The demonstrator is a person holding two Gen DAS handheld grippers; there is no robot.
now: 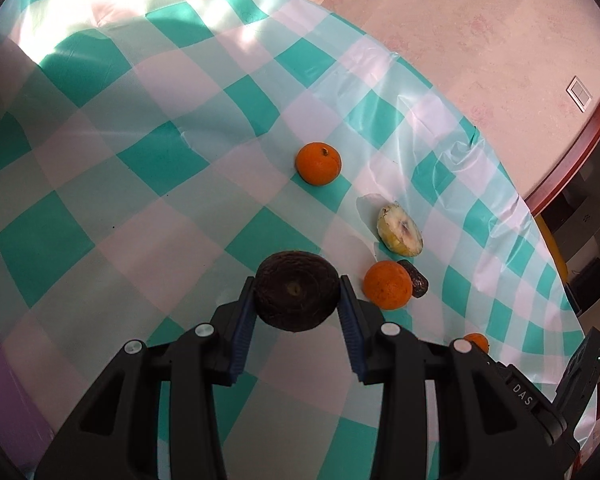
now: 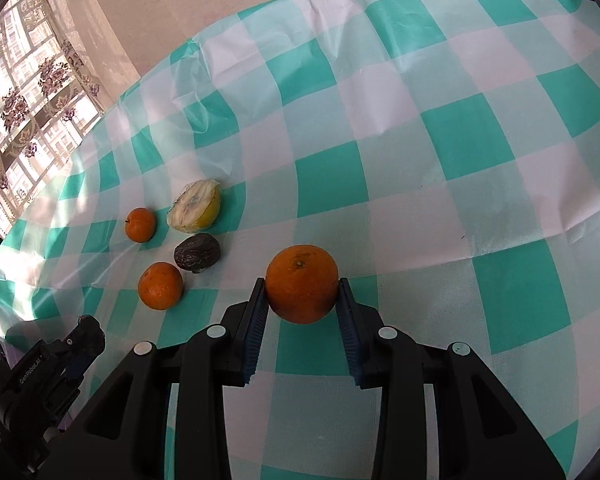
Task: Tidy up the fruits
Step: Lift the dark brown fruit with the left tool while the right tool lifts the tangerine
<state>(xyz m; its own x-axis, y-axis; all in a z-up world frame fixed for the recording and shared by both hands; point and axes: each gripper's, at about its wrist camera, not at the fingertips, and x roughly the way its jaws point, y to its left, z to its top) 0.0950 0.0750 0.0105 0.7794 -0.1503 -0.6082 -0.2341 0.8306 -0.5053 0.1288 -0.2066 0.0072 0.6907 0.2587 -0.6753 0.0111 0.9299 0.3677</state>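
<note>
Between the jaws of each gripper a fruit is already held. In the left wrist view, lower centre, the left gripper (image 1: 298,292) is clenched on a dark brown wrinkled fruit (image 1: 296,290), flat face toward the lens, no long axis to speak of. In the right wrist view, centre, the right gripper (image 2: 301,290) is clenched on a large orange (image 2: 302,288).

The loose group is seen right of centre in the left view: upper orange (image 1: 318,163), cut pale fruit (image 1: 400,231), near orange (image 1: 388,285) touching a small dark fruit (image 1: 418,279). The near orange lies just right of the left jaws, so the left gripper is judged nearer; in the right view the group sits at left, well apart.

Table (image 1: 100,184) is covered w/ a green-white check cloth, creased, lit by sun at upper left. Wall, light switch (image 1: 579,93) at upper right; curtained window (image 2: 24,112) in the right view.
</note>
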